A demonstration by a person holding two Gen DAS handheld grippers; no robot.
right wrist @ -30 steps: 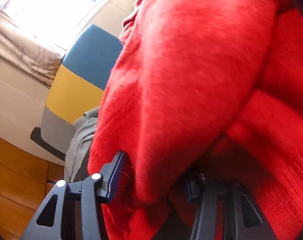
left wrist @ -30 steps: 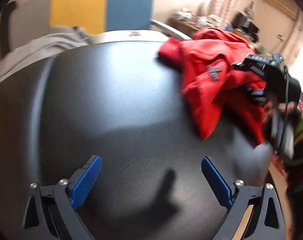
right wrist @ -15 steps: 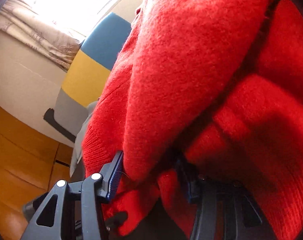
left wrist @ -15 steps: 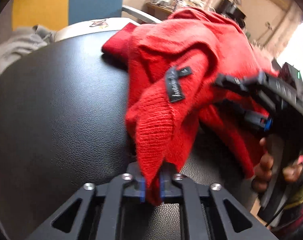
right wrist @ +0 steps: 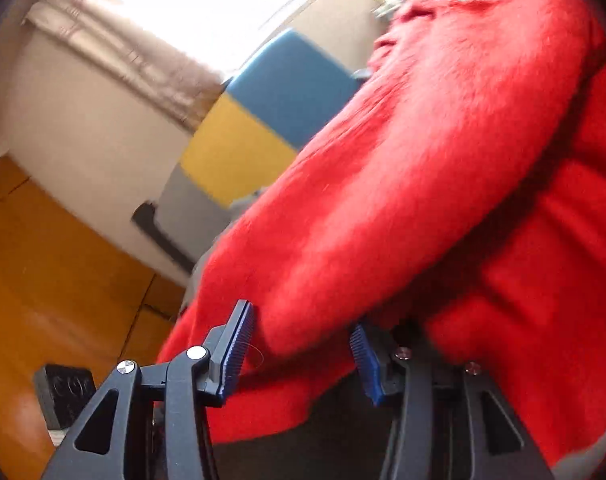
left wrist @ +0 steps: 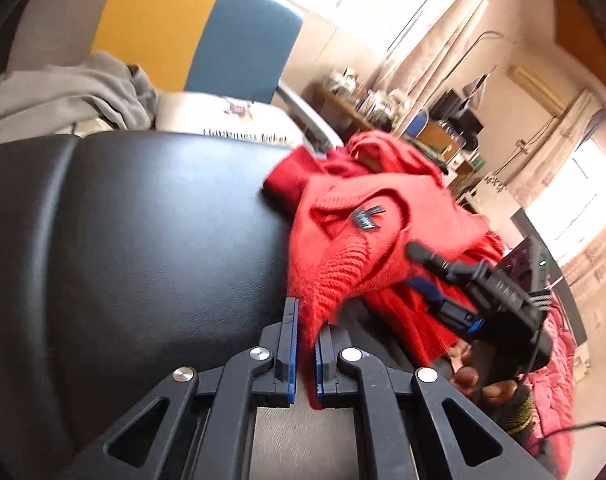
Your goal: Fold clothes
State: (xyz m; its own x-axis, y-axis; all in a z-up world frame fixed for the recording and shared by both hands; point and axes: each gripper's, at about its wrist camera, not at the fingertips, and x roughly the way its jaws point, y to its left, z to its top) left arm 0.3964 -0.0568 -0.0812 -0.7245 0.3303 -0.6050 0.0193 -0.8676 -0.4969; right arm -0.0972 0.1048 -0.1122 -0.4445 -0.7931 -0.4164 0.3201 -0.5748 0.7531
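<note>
A red knit sweater (left wrist: 367, 236) lies bunched on the right side of a black leather surface (left wrist: 143, 240). My left gripper (left wrist: 306, 350) is shut on a ribbed edge of the sweater and holds it just above the surface. A dark label (left wrist: 365, 218) shows on the sweater. My right gripper (left wrist: 427, 276) reaches into the sweater from the right. In the right wrist view the sweater (right wrist: 423, 180) fills the frame and a thick fold hangs between the right gripper's (right wrist: 299, 356) blue pads, which stand apart.
A grey garment (left wrist: 63, 96) lies at the back left. A yellow and blue chair back (left wrist: 191, 32) stands behind it. A white cushion (left wrist: 227, 120) sits at the far edge. A cluttered desk (left wrist: 383, 112) and curtains are behind.
The left gripper, open a second ago, shut on the sweater's edge and has drawn it back and up. The right gripper has lifted and tilted with the sweater draped over it.
</note>
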